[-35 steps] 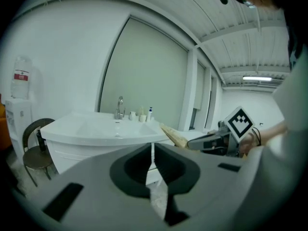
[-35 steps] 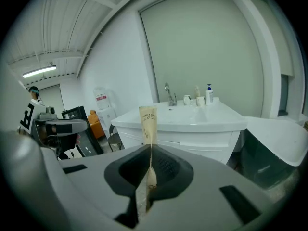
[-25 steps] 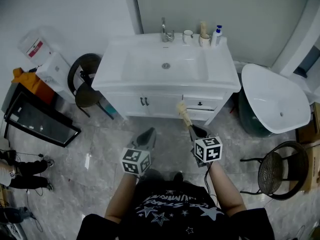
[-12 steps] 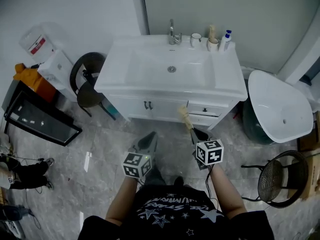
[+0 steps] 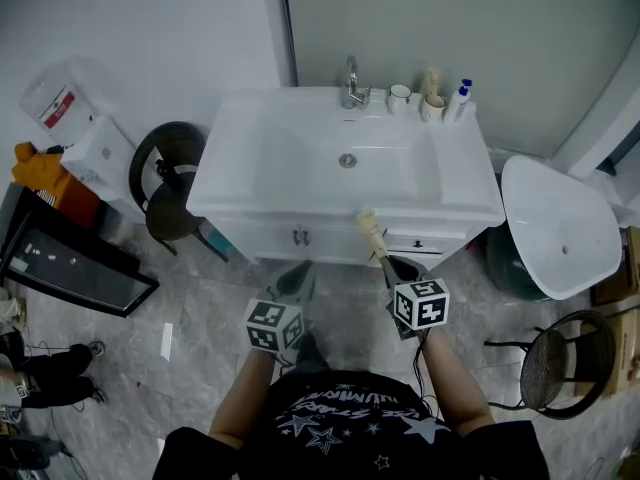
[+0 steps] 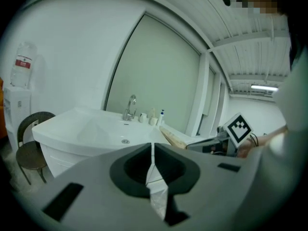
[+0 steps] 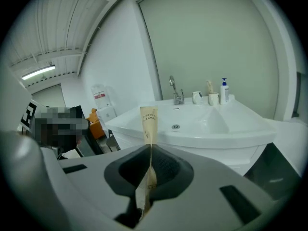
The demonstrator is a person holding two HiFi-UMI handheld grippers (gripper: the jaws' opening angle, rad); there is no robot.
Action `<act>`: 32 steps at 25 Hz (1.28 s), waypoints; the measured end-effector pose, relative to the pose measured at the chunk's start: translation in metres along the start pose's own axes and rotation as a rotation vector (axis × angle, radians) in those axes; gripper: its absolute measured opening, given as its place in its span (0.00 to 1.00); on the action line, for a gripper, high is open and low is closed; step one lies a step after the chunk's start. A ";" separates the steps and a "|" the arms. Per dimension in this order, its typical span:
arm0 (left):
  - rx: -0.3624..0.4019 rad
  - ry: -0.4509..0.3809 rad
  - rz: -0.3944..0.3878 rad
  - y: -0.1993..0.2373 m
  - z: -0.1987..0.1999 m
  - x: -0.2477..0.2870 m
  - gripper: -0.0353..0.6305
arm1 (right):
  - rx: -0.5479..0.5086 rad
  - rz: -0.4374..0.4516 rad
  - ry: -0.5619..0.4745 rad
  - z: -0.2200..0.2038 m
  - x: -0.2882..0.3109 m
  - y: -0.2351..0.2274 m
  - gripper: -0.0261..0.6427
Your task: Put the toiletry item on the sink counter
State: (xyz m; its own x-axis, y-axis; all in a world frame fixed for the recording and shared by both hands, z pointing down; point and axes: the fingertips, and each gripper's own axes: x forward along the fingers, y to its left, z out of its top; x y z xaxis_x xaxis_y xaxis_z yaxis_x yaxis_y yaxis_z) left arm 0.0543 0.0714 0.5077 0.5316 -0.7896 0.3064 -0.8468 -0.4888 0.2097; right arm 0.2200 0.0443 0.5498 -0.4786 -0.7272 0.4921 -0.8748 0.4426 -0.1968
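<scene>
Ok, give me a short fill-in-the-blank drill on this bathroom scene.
1. The right gripper is shut on a ___ packet.
2. The left gripper has its jaws ___, with nothing between them.
3. On the sink counter, the pump bottle stands to the ___ of the faucet in the head view.
Missing words: toothbrush; shut; right.

The person wears a black T-shirt (image 5: 340, 413) with short sleeves, printed with white stars and lettering. The left hand-held gripper (image 5: 298, 276) and the right hand-held gripper (image 5: 386, 261) are grey, each carrying a white cube (image 5: 273, 325) with black square markers. A thin dark cable (image 5: 413, 358) runs beside the right wrist.
</scene>
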 end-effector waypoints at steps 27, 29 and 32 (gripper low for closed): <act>-0.056 -0.036 -0.015 0.189 0.054 0.015 0.10 | -0.048 -0.062 0.003 0.090 0.141 0.067 0.07; -0.067 -0.036 -0.008 0.193 0.055 0.015 0.10 | -0.055 -0.061 0.007 0.093 0.145 0.067 0.07; -0.075 -0.033 -0.002 0.199 0.055 0.015 0.10 | -0.065 -0.057 0.012 0.099 0.154 0.067 0.07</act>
State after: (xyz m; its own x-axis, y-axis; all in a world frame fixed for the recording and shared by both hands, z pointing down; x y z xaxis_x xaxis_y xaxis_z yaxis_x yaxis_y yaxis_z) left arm -0.1068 -0.0579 0.5027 0.5317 -0.8009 0.2755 -0.8414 -0.4622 0.2800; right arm 0.0799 -0.0901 0.5281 -0.4268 -0.7463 0.5108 -0.8939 0.4338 -0.1130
